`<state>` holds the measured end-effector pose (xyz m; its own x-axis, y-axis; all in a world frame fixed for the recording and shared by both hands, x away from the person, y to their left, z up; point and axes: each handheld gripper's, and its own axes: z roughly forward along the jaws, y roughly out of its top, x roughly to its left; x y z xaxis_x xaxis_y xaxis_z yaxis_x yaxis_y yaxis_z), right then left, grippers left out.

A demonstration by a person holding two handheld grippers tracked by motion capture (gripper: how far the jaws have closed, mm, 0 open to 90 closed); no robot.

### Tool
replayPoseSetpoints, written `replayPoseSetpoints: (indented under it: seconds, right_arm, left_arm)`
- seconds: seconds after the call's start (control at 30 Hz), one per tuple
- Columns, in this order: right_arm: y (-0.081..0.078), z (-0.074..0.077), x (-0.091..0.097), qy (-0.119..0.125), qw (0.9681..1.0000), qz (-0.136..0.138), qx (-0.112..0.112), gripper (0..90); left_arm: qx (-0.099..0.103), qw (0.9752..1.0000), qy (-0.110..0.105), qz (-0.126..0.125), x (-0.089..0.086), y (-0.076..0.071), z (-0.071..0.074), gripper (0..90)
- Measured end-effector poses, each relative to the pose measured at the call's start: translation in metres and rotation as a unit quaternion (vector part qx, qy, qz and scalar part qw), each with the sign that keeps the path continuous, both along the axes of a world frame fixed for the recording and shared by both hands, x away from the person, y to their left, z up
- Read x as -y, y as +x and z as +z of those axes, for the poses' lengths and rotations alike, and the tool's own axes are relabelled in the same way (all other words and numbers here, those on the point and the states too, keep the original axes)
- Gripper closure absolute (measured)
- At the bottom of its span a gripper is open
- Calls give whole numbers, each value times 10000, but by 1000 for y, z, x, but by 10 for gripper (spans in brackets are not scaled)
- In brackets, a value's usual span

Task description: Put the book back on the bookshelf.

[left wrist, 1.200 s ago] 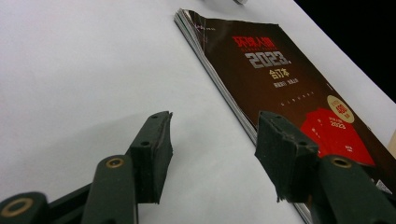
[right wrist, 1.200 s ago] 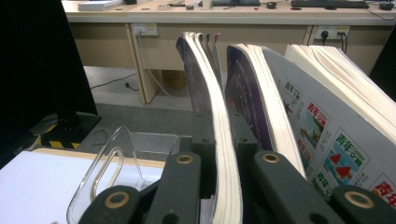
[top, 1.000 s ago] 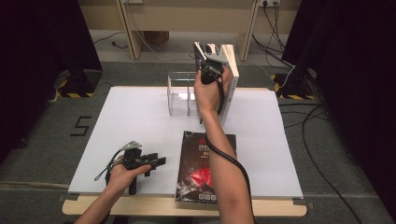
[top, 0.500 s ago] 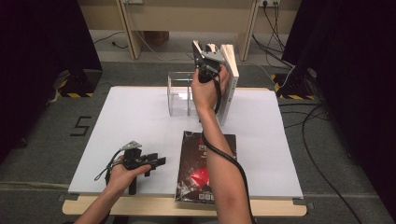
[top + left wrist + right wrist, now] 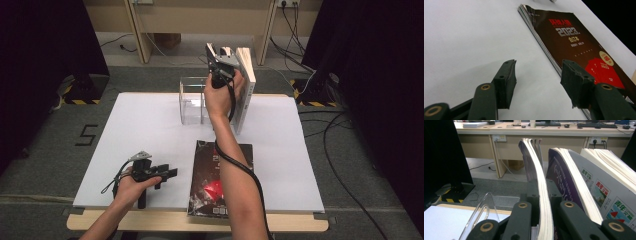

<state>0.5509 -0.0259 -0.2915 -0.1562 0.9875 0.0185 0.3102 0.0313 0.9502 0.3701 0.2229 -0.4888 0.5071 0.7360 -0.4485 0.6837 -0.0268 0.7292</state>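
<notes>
In the high view the right hand-held gripper (image 5: pixel 218 62) is raised at the 12 o'clock edge of the white desk (image 5: pixel 150 130), its jaws closed tight on the top edge of an upright magazine (image 5: pixel 541 195); the right gripper view shows the pages pinched between the two black jaws, with nothing else between them. Just to the 3 o'clock side of that magazine stands a purple-covered book (image 5: pixel 564 180), and beyond it a thick white book (image 5: pixel 604 182) with green lettering, both leaning close against each other, so the held magazine has neighbours pressing in on one side. At its 9 o'clock side sits a clear acrylic rack (image 5: pixel 192 100), whose curved dividers rise near the jaws in the right gripper view. The left hand-held gripper (image 5: pixel 167 174) lies low on the desk at about 7 o'clock, its jaws spread wide and holding nothing, with bare desk between them. Just to its 3 o'clock side lies a dark magazine (image 5: pixel 574 42) with red and gold print, flat at the 6 o'clock edge of the desk, under the person's right forearm (image 5: pixel 240 185).
</notes>
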Motion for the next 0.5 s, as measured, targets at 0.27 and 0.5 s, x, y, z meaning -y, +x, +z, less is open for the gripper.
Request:
replayPoseSetpoints:
  seconds: [0.27,0.5]
  right_arm:
    - [0,-1,-3,-66,10000,9,4,845]
    - [-1,-2,-7,-94,9999,-2,101,845]
  left_arm:
    - [7,10000,-13,4,0,0,0,449]
    - [16,10000,-43,2,-1,0,0,449]
